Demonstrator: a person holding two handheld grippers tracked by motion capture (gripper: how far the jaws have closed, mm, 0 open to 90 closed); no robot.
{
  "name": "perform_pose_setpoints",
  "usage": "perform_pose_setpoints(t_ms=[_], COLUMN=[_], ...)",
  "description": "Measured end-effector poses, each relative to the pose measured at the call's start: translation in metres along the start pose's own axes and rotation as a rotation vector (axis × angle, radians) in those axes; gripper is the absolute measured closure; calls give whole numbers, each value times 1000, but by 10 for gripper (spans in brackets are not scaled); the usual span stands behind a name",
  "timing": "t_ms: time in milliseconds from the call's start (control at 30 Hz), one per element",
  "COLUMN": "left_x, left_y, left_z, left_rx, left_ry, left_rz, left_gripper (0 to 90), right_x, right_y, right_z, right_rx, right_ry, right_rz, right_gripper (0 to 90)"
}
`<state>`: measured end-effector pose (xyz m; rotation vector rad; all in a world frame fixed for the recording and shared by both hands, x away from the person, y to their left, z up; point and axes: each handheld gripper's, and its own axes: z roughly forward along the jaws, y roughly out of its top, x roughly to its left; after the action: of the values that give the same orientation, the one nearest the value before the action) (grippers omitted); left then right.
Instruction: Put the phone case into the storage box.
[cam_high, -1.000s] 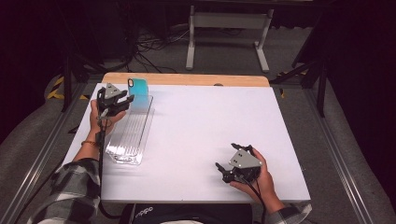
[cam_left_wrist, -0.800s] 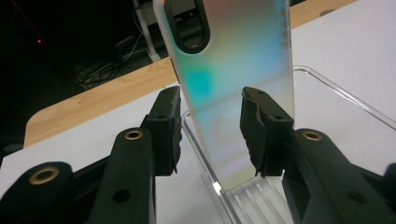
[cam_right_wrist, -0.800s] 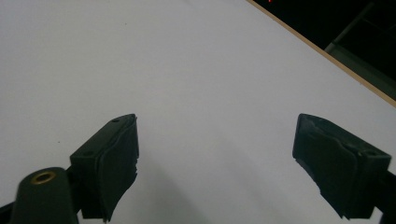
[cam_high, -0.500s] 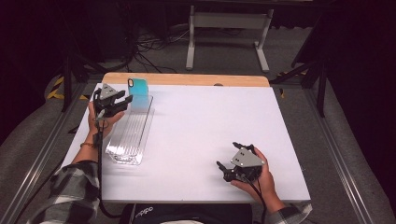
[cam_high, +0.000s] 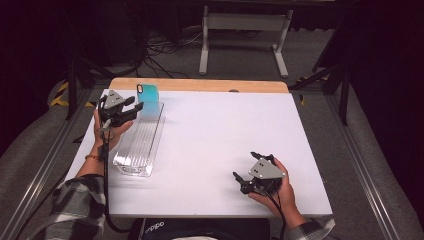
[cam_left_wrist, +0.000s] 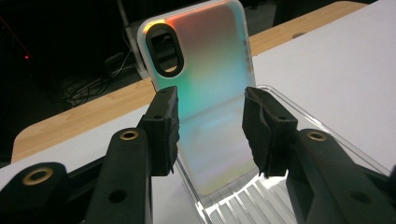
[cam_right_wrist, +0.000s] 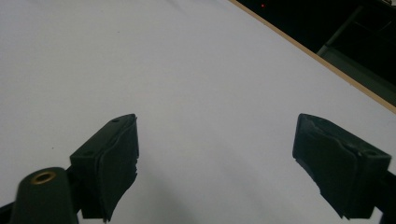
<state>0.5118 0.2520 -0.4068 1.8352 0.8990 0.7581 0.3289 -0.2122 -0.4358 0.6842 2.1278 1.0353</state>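
- We see a white table (cam_high: 215, 130) with a wooden strip along its far edge, set in a dark room; compared with the frames from a second and half a second ago, its layout is unchanged.
- A clear ribbed tray (cam_high: 141, 142) lies lengthwise along the table's left side, in the same place as in both earlier frames.
- A phone case (cam_left_wrist: 203, 88) leans upright at the tray's far end, its foot inside the tray; it has not shifted since a second ago.
- We note its look: an iridescent back running from orange at the top through teal to pale pink below, a whitish rim, and a dark oval camera cutout near the upper left corner. From above it reads as a small teal slab (cam_high: 148, 93).
- The left gripper (cam_high: 131, 111), held in the person's left hand at the table's left edge, sits just beside the tray's far end and points at the case; over the last second it has moved only slightly, if at all.
- In the left gripper view its jaws stand apart on either side of the case's lower half, with the case seen between them; we cannot tell whether the pads touch it.
- The right gripper (cam_high: 245, 180) rests in the person's right hand near the table's front right, much where it was a second ago.
- Its jaws (cam_right_wrist: 215, 158) are spread wide over bare white tabletop, gripping nothing.
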Motion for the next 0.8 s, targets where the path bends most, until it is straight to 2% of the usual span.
perform_pose_setpoints(t_ms=[133,567,600,800], left_x=[-3,-7,-8,-10], left_y=[1,1,1,0], left_z=[-6,-22,-24,-27], left_rx=[-10,-52,-52,-54], left_ry=[-6,-20,1,3], left_rz=[10,-5,1,5], left_gripper=[560,538,537,512], right_x=[0,0,0,-1], right_y=[1,2,2,3], right_z=[-1,-1,-1,0], right_rx=[-5,-10,-11,-20], right_ry=[1,0,0,1], right_rz=[6,8,6,4], right_gripper=[153,152,152,152])
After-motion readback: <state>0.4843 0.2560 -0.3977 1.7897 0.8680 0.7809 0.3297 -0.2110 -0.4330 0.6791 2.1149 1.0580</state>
